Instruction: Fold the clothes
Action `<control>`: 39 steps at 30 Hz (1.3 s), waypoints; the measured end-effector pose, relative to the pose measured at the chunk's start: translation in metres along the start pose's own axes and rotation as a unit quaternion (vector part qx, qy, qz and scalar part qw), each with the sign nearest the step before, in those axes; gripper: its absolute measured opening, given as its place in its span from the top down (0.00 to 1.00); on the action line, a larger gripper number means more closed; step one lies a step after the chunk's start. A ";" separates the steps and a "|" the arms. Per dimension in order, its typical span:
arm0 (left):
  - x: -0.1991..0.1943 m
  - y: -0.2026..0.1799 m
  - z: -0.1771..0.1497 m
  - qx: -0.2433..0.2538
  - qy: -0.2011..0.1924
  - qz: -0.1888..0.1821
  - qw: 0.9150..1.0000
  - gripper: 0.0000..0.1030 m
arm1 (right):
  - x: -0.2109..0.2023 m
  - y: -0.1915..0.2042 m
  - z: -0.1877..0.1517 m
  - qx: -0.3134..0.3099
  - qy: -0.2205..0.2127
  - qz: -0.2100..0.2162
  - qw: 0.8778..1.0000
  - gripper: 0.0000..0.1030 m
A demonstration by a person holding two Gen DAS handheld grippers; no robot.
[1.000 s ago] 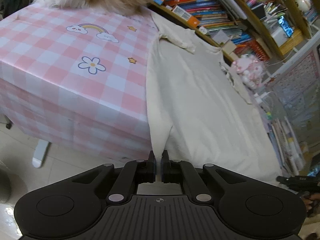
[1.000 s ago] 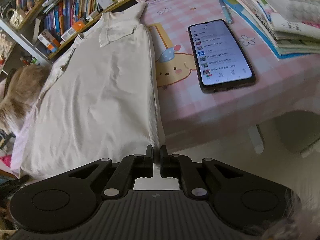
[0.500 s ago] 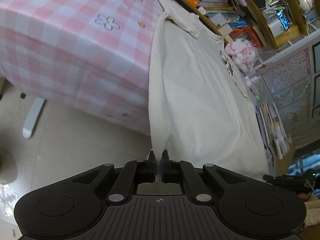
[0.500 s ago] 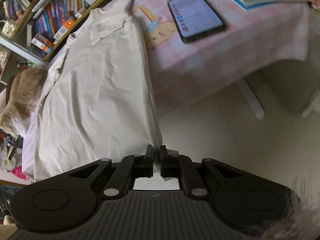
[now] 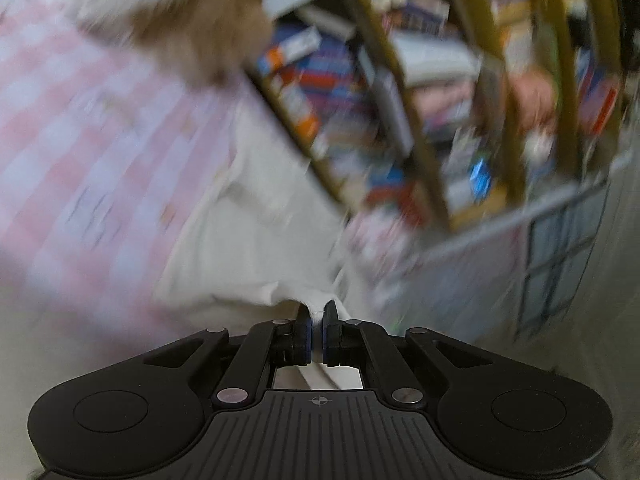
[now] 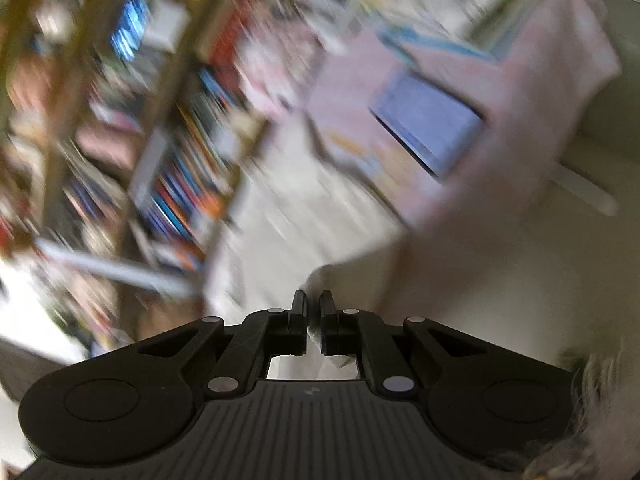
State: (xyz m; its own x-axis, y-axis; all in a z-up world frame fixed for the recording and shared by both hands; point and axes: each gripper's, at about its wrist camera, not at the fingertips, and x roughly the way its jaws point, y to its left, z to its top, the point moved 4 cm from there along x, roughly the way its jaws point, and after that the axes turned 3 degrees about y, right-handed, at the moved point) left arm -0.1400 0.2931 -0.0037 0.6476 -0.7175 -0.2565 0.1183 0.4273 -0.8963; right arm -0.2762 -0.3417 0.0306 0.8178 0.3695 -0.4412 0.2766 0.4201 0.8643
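Jaws on both tools are closed nearly to touching, each pinching cream cloth: the left gripper [image 5: 316, 312] holds one corner of the garment [image 5: 256, 240], the right gripper [image 6: 313, 300] another part of its edge. One garment, cream-coloured, shows in both views; its far part lies on the pink checked surface [image 5: 80, 152], while the gripped end is lifted clear of it and bunches just ahead of each tool.

Both views are heavily smeared, so the exact lie of the cloth is hard to read, though it looks as if the held end is raised over the part that lies flat. My reading is that a fold is in hand, the gripped edge being carried toward the far end. The next move would call for keeping the two corners level and evenly apart, laying the edge down square on the flat part, and only then letting go.

Count: two grippers, one garment, one bookshelf [image 5: 460, 100] behind the surface, one fluffy tan shape [image 5: 168, 12] at the far left, one dark-edged flat slab [image 6: 428, 128], probably a phone.
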 end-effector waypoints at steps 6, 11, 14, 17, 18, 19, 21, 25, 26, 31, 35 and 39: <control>0.040 -0.029 0.062 0.002 -0.076 -0.036 0.996 0.97 | 0.041 0.046 0.052 0.014 -0.064 0.078 0.995 0.95; 0.080 -0.046 0.097 0.004 -0.116 -0.030 0.993 0.97 | 0.090 0.080 0.097 0.008 -0.075 0.117 0.990 0.95; 0.104 -0.049 0.113 -0.007 -0.129 -0.010 0.992 0.97 | 0.123 0.094 0.126 0.011 -0.069 0.128 0.989 0.95; 0.132 -0.047 0.127 -0.017 -0.139 0.018 0.990 0.97 | 0.154 0.101 0.147 0.007 -0.051 0.121 0.991 0.95; 0.141 -0.046 0.131 -0.021 -0.143 0.026 0.989 0.97 | 0.166 0.103 0.154 0.005 -0.043 0.117 0.992 0.95; 0.149 -0.044 0.135 -0.025 -0.146 0.035 0.988 0.97 | 0.179 0.104 0.161 0.005 -0.034 0.114 0.993 0.95; 0.166 -0.040 0.142 -0.032 -0.152 0.054 0.986 0.97 | 0.204 0.103 0.174 0.006 -0.018 0.107 0.994 0.95; 0.197 -0.026 0.155 -0.032 -0.155 0.108 0.981 0.97 | 0.254 0.095 0.196 0.014 0.007 0.090 0.996 0.95; 0.205 -0.020 0.159 -0.039 -0.155 0.122 0.980 0.97 | 0.267 0.093 0.201 0.015 0.013 0.086 0.996 0.95; 0.239 0.001 0.172 -0.049 -0.142 0.169 0.974 0.97 | 0.327 0.078 0.222 0.024 0.040 0.056 0.997 0.95; 0.266 0.011 0.181 -0.041 -0.130 0.201 0.970 0.97 | 0.361 0.061 0.232 0.034 0.047 0.025 0.998 0.95; 0.290 0.036 0.183 -0.041 -0.106 0.261 0.959 0.97 | 0.384 0.043 0.235 0.039 0.048 -0.007 0.998 0.95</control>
State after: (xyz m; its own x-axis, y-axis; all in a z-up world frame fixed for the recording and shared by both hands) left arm 0.1898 0.2008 -0.0441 0.7414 -0.2858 -0.6071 -0.3185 0.6464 -0.6933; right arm 0.1681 -0.3762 -0.0445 0.7623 0.4431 -0.4718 0.3297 0.3614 0.8722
